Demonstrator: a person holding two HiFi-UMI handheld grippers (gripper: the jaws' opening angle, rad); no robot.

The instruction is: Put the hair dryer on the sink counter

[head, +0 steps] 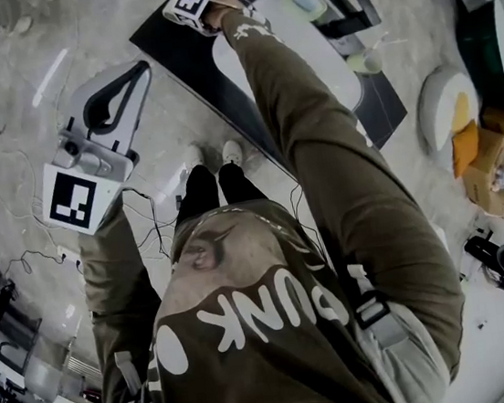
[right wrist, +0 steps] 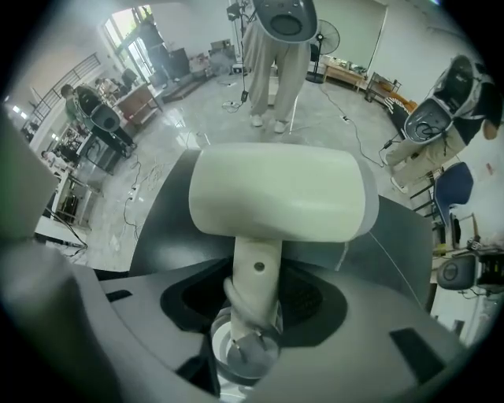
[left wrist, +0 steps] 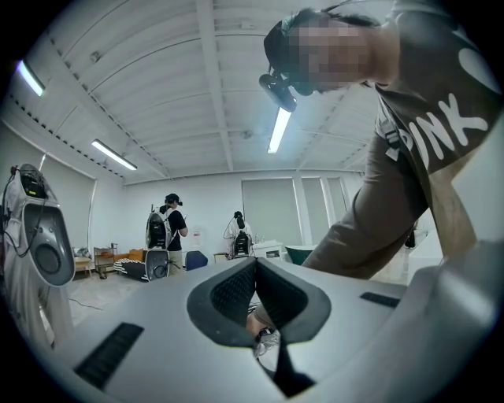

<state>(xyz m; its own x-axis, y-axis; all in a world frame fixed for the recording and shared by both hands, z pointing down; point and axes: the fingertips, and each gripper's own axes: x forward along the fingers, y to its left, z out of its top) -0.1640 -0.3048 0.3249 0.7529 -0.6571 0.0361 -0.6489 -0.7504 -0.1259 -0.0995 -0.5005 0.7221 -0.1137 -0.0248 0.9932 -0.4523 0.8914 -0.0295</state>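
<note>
Hair dryer [right wrist: 279, 197]: pale cream body and handle, with a cord of the same cream.
Sink counter [head: 180, 60]: matt black. Basin [head: 315, 49]: white.
Left gripper [head: 138, 71]: light grey shell with black jaw pads. Its marker cube [head: 74, 199] is white with black squares.
Sleeve [head: 320, 159]: olive-brown. Shirt [head: 252, 343]: the same colour, with white lettering.
Floor [head: 26, 97]: glossy grey, marbled.
Cardboard box [head: 487, 165]: orange-brown.

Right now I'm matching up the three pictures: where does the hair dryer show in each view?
Head view: not visible, hidden under the right gripper at top centre.
Left gripper view: not in it.
Right gripper view: hair dryer at centre, handle between the fingers.
Shared landmark: the dark counter, in the head and right gripper views.
</note>
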